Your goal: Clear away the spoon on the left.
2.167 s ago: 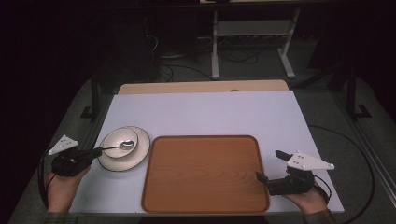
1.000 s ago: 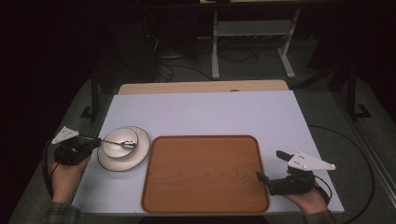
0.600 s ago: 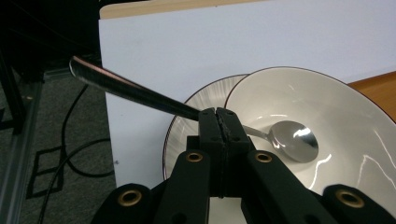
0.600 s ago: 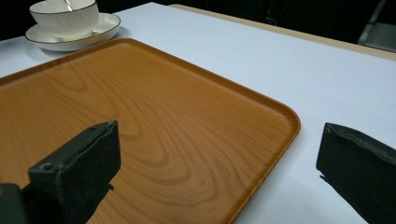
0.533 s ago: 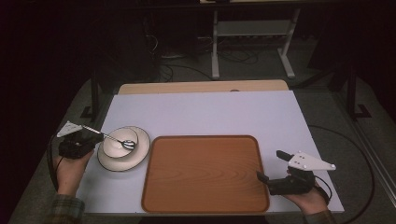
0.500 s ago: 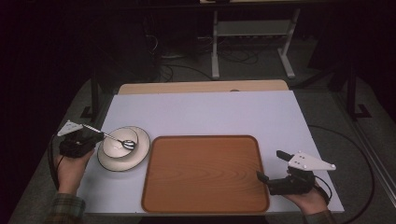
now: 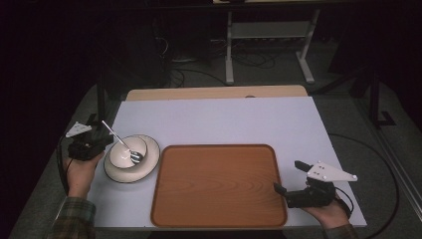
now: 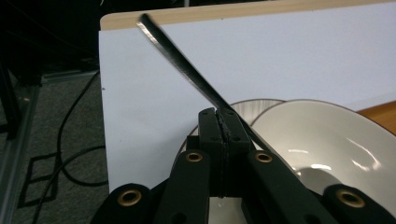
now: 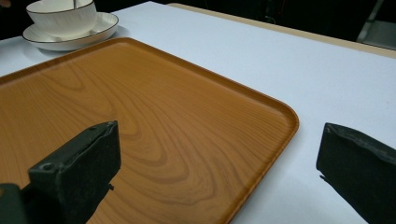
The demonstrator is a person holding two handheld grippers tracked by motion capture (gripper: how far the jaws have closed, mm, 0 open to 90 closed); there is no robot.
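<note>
High view, one lot: left gripper pinches one spoon by its handle, its head inside one bowl on one saucer. Right gripper idle, jaws spread, beside one empty tray. Step judged: lifting the spoon out; next move needs a clean rise, then carriage trayward.

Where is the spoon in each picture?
High view: the spoon is at the left, handle slanting up-left from the bowl, held by the left claw.
Left gripper view: the handle runs from top left down to the shut jaws at the middle.
Right gripper view: a sliver of handle pokes from the bowl, top left.
Shared landmark: the white bowl on its plate.
</note>
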